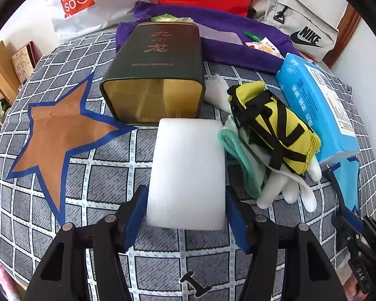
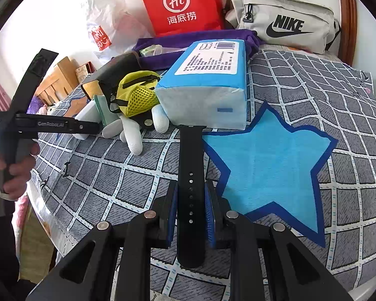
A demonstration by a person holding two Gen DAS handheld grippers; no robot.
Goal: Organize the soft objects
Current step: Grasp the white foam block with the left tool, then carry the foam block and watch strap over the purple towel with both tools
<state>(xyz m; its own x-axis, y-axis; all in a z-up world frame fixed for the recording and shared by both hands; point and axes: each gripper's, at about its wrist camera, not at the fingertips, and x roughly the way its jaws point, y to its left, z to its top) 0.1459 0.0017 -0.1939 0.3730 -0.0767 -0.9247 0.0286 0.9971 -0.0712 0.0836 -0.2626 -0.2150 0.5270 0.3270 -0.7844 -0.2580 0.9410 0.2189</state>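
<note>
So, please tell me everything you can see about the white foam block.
The white foam block is a plain rounded rectangle, matte and soft-looking, unmarked. It lies flat on the checked bedcover, between the jaws of the left gripper, whose blue pads meet its two sides. Its far end almost reaches the open dark tin.

Both handheld grippers, the left gripper and the right gripper, have matte black angular frames with triangular cut-outs, round silver pivot pins and blue ribbed pads. White "GenRobot.AI" lettering marks the left one's side.
</note>
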